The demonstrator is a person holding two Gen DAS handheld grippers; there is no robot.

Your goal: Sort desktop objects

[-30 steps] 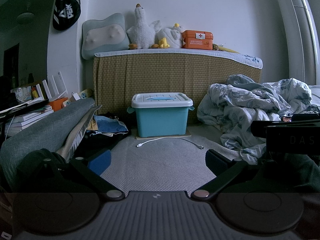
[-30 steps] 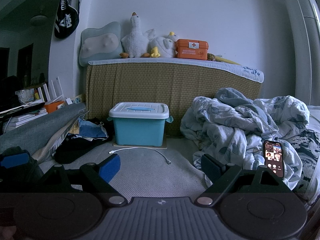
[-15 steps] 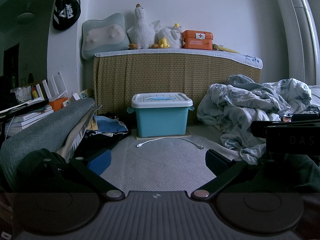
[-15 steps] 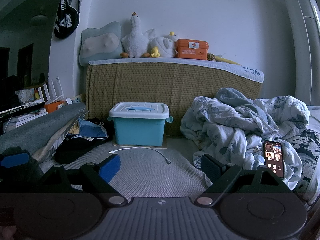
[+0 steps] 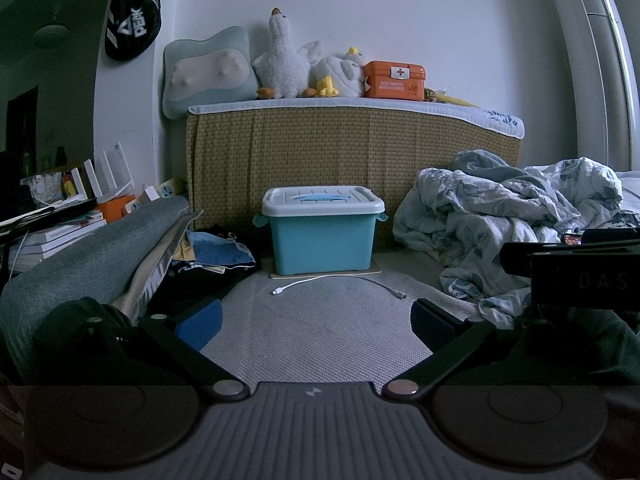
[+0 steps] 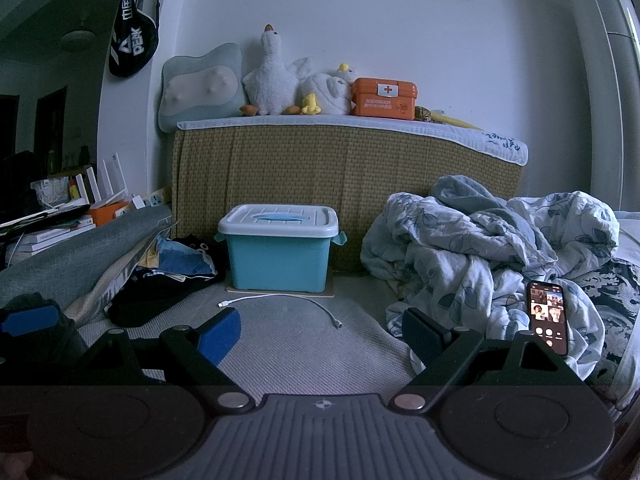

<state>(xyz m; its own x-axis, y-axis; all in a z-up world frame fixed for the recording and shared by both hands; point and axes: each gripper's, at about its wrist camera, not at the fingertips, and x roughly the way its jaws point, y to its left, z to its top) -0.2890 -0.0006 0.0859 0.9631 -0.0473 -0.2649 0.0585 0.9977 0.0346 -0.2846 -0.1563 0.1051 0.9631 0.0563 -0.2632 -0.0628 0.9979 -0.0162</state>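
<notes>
My left gripper (image 5: pixel 316 320) and right gripper (image 6: pixel 320 330) both hover with jaws apart, empty, over the bed mat (image 5: pixel 320 332). The white cable (image 6: pixel 280 300) lies before the teal storage box (image 6: pixel 278 246); only my right view shows the lit phone (image 6: pixel 547 318) on the quilt (image 6: pixel 480 248).

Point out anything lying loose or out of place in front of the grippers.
A white cable lies loose on the grey mat before the closed blue bin. A lit phone rests on the rumpled quilt, and clothes are heaped left of the bin.
</notes>
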